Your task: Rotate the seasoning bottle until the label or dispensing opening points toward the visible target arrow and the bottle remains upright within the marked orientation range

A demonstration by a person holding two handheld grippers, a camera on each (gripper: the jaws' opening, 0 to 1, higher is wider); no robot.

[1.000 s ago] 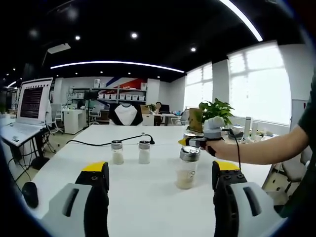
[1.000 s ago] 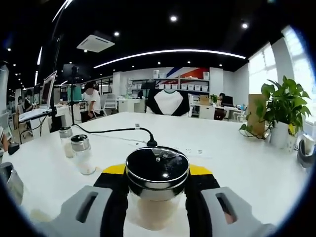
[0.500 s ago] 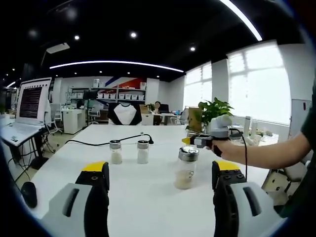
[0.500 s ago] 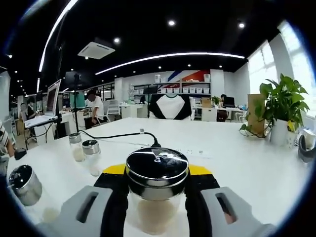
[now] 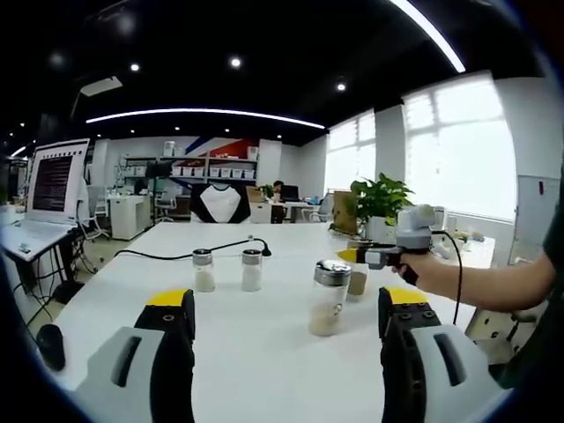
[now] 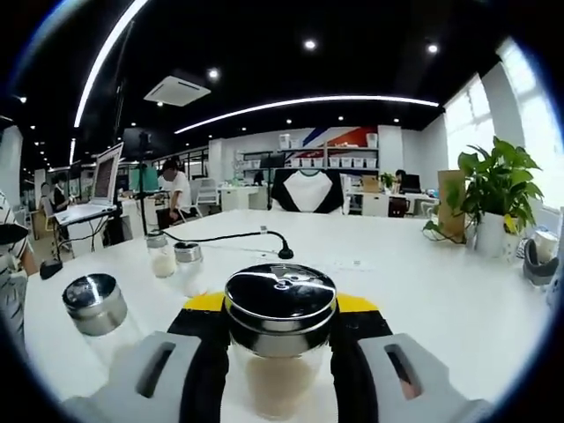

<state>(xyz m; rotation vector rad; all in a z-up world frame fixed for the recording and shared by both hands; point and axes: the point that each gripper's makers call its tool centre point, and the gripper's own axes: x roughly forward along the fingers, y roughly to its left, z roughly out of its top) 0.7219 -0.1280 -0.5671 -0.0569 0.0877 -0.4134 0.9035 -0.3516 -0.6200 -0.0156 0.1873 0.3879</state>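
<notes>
My right gripper is shut on a glass seasoning bottle with a shiny dark lid and pale powder inside; the bottle stands upright between the jaws. In the left gripper view that same gripper, held by a person's hand, comes in from the right with its bottle low at the table. Just in front of it stands a second metal-lidded bottle, also visible at the left. My left gripper is open near the table's front edge, short of that bottle, with nothing between its jaws.
Two small shakers stand mid-table, seen too beyond the left bottle. A black cable runs behind them. A potted plant is at the far right, a laptop at the left, and a mouse near the front left edge.
The right gripper with its bottle has moved to the right in the left gripper view. The right gripper view has swung, bringing the second bottle and shakers further in.
</notes>
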